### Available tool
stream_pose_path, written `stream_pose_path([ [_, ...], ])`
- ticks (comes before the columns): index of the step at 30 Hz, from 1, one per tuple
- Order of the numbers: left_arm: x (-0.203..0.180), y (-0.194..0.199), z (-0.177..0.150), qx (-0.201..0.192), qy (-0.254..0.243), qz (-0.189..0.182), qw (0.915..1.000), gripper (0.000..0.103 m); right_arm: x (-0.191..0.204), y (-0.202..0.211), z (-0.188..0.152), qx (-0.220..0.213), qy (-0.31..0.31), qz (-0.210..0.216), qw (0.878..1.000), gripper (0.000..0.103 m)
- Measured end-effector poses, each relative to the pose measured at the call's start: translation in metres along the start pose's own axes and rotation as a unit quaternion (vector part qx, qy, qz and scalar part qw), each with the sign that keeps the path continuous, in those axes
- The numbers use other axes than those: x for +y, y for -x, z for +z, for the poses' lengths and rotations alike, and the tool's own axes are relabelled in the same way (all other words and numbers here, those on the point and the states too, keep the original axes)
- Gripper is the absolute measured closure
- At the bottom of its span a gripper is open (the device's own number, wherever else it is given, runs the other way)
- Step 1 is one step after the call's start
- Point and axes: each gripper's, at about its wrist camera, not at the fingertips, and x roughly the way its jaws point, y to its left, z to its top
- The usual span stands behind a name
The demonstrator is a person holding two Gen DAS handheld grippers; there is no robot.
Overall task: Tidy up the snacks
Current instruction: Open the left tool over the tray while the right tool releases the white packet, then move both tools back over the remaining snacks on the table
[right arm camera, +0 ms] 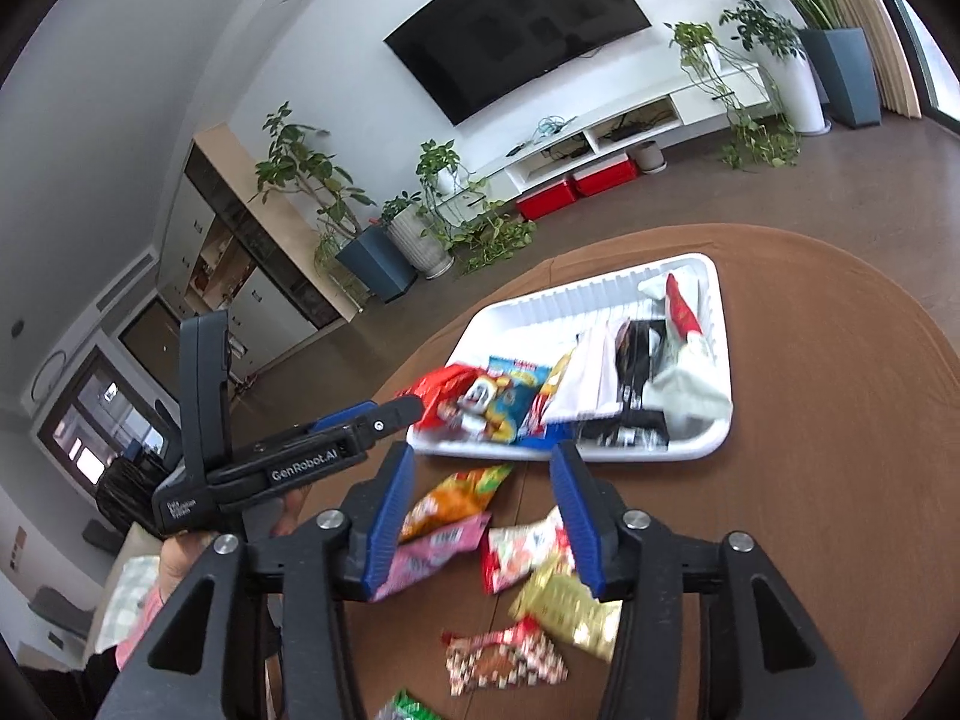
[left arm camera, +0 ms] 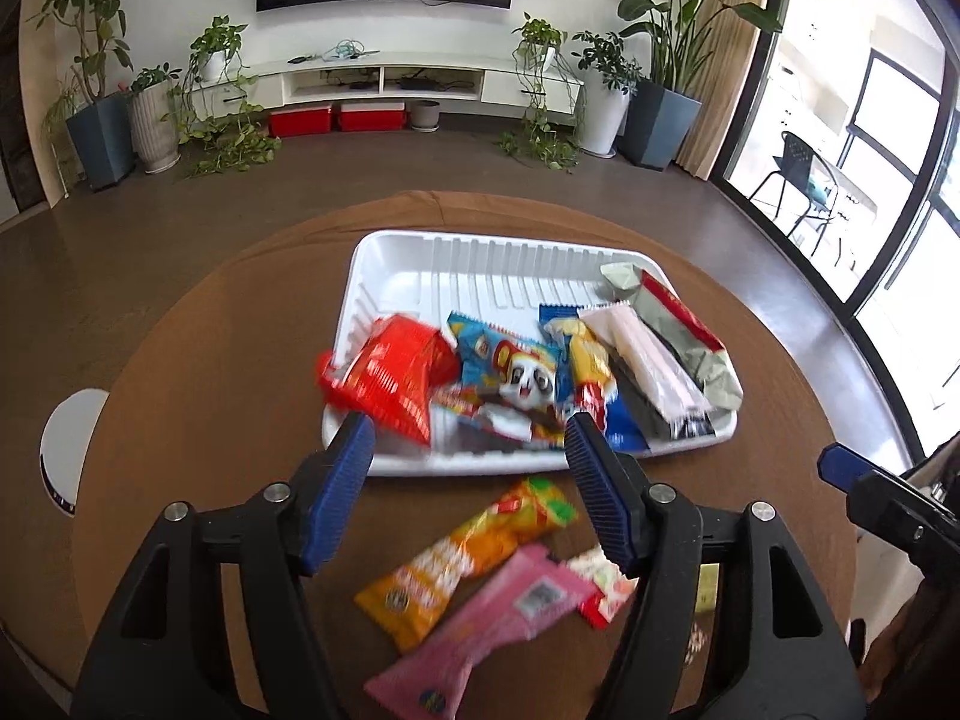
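Note:
A white tray (left arm camera: 420,264) on the round brown table holds several snacks: a red packet (left arm camera: 396,378) over its near left rim, a blue panda packet (left arm camera: 510,366), a white-pink packet (left arm camera: 648,360) and a grey-green one (left arm camera: 690,336). My left gripper (left arm camera: 469,423) hangs open just before the tray's near rim, empty. Under it lie an orange packet (left arm camera: 462,558), a pink packet (left arm camera: 498,618) and a red-white packet (left arm camera: 606,594). My right gripper (right arm camera: 481,456) is open and empty above these loose snacks, with a gold packet (right arm camera: 570,606) and a checkered packet (right arm camera: 504,660) nearer to me.
The left gripper (right arm camera: 390,411) shows side-on, held by a hand (right arm camera: 180,558). A green packet (right arm camera: 408,708) peeks in at the bottom edge. A white stool (left arm camera: 66,450) stands left of the table. A TV unit and potted plants line the far wall.

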Motion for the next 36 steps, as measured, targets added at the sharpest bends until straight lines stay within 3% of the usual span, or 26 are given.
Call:
stream_pose_path([
  [6,0.007,0.028,-0.045,0.005,0.002,0.005,1.0,0.039,0.008,0.017,-0.033,0.005,0.016,-0.012,1.0,0.048],
  [14,0.012,0.038,-0.098,0.025,-0.007,0.018,0.9995,0.039,0.007,0.025,-0.072,0.024,0.024,-0.024,0.999,0.048],
  [25,-0.003,0.022,-0.105,0.051,-0.048,0.02,0.9974,0.039,0.0,0.015,-0.087,0.046,0.077,-0.077,0.993,0.045],
  [36,-0.008,-0.01,-0.101,0.083,-0.07,0.013,0.994,0.039,-0.003,-0.012,-0.078,0.081,0.171,-0.123,0.974,0.043],
])
